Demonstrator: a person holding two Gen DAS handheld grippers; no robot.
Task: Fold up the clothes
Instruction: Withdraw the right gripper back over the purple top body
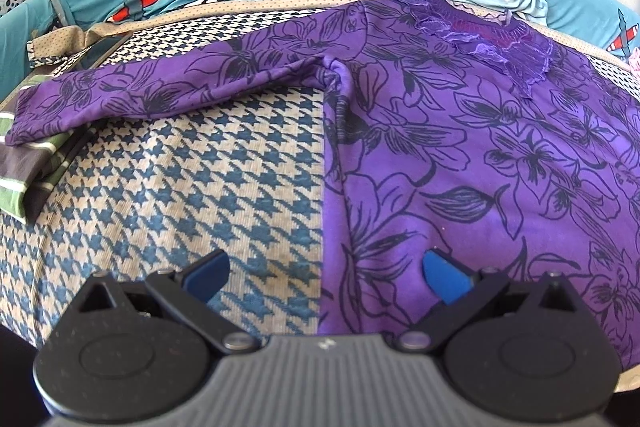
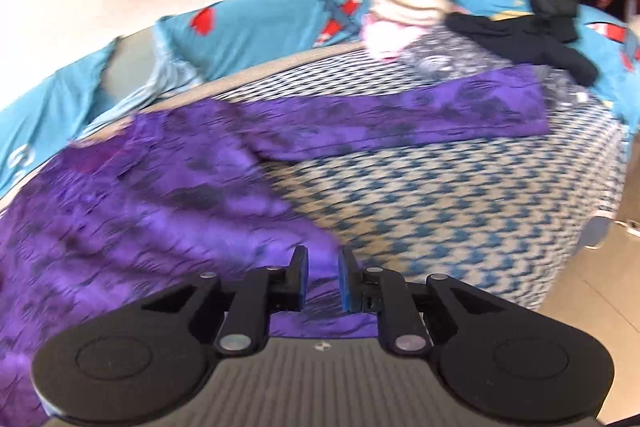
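Across the houndstooth-covered bed [image 1: 168, 163] a purple floral top [image 1: 460, 155] lies spread flat, its sleeves stretched out to either side. By the left wrist view, the left claw [image 1: 326, 273] hangs wide and empty, straddling the top's side edge near the hem, tilted down at the cloth. By the blurred right wrist view, the right claw [image 2: 323, 277] stands narrow at the opposite side edge, with purple cloth between its jaws; whether the pads actually pinch it I cannot tell. Each claw sits nearest its own lower corner.

Left tool [image 1: 326, 277] spread wide, right tool [image 2: 323, 281] narrowly parted, both angled downward
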